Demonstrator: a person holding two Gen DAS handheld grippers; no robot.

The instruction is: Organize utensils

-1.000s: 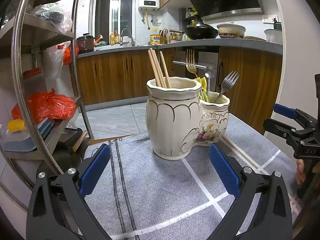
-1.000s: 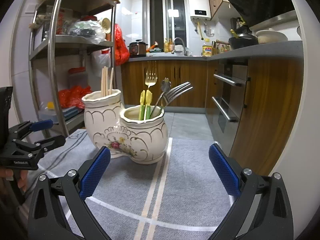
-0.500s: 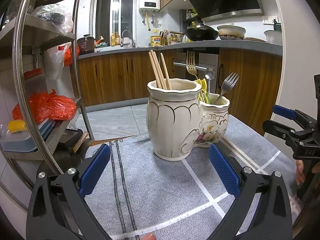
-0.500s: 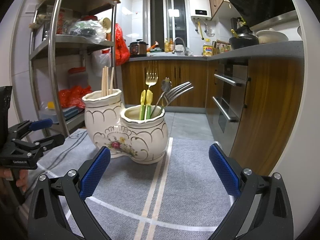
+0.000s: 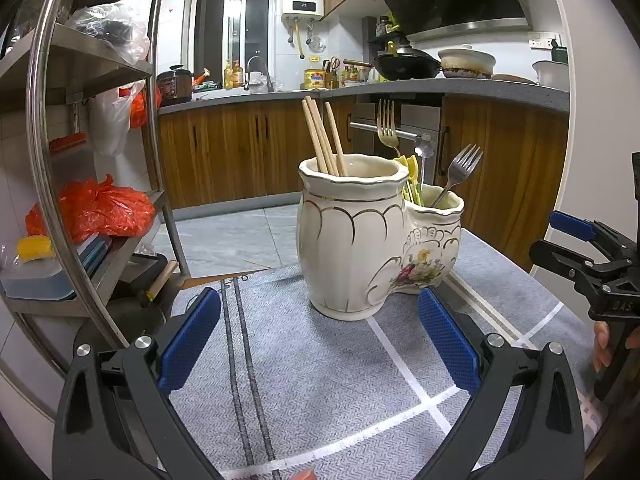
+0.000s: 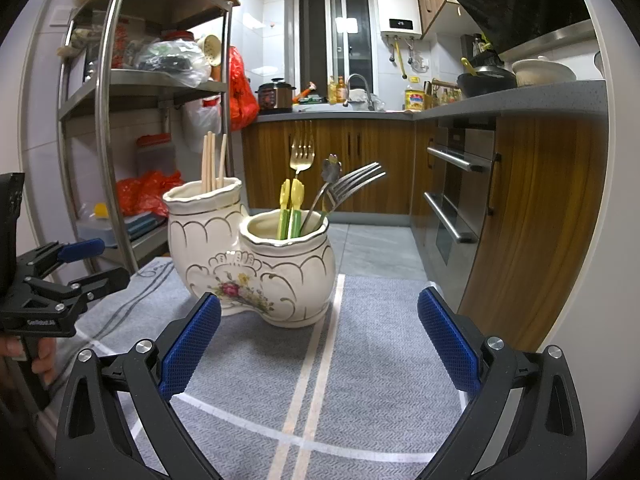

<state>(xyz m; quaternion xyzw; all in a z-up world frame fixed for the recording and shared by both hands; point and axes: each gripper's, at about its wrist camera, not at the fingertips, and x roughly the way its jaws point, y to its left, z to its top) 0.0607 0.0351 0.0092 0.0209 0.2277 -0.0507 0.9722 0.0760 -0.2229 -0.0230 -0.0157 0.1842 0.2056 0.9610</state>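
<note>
A white holder (image 5: 360, 236) with two cups joined together stands on a gray mat (image 5: 328, 376). Gold lines and a painted flower are on its side. From the left camera, the tall cup is on the left and the short cup is on the right, a bit farther back.

The tall cup holds wooden chopsticks (image 5: 322, 136). They stick up and lean a little. The short cup holds a gold fork (image 6: 302, 154), a silver fork (image 6: 354, 182), a spoon (image 6: 331, 168) with a flower-shaped end, and two yellow and green sticks (image 6: 291, 208). All of them stand with their ends up, above the rim.

The left gripper (image 5: 318, 334) is spread wide with nothing between its blue pads (image 5: 188, 342). It sits low over the mat, near the tall cup but not touching it. The right gripper (image 6: 318, 340) is also spread wide and holds nothing. It sits low over the mat, near the short cup.

Each camera sees the other gripper off to the side, with a hand around its handle.

A metal shelf (image 6: 120, 92) with bags stands to the left. Brown cupboards (image 6: 360, 160) and a counter are far behind.
</note>
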